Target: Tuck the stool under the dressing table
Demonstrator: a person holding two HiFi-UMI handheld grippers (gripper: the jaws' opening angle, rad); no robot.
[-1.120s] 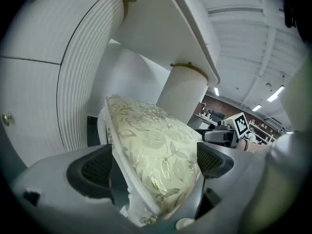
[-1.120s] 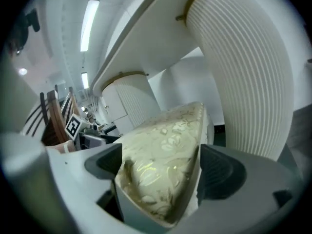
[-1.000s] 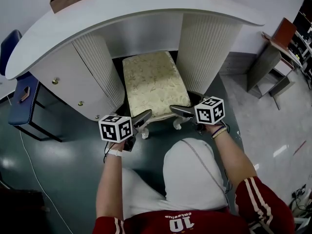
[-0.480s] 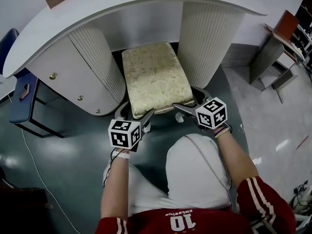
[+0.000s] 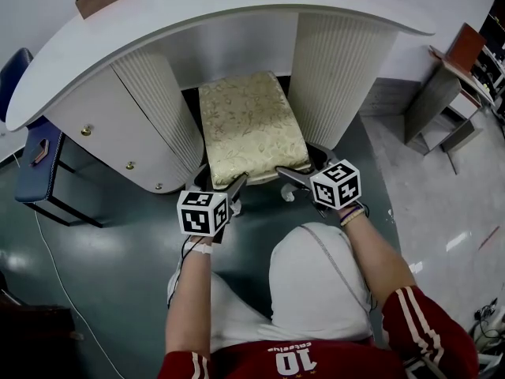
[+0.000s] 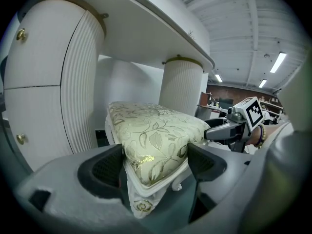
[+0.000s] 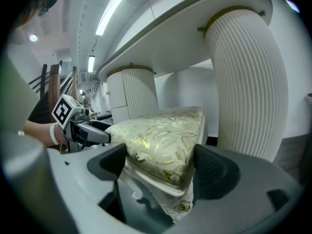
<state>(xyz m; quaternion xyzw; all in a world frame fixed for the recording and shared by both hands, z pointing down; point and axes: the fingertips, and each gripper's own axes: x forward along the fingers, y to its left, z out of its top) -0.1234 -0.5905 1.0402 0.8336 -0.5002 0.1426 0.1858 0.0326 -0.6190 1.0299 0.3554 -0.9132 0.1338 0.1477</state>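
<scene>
The stool [image 5: 248,125] stands at our 12 o'clock, its far half between the fluted pedestals of the dressing table [image 5: 237,10]. The left claw [image 5: 234,186] is closing on its 7 o'clock corner and the right claw [image 5: 286,174] on its 5 o'clock corner, pads meeting the cushion. We advise firming both grips evenly, then pushing straight toward 12 o'clock. The cushion is cream-gold leaf brocade on a white carved frame.
</scene>
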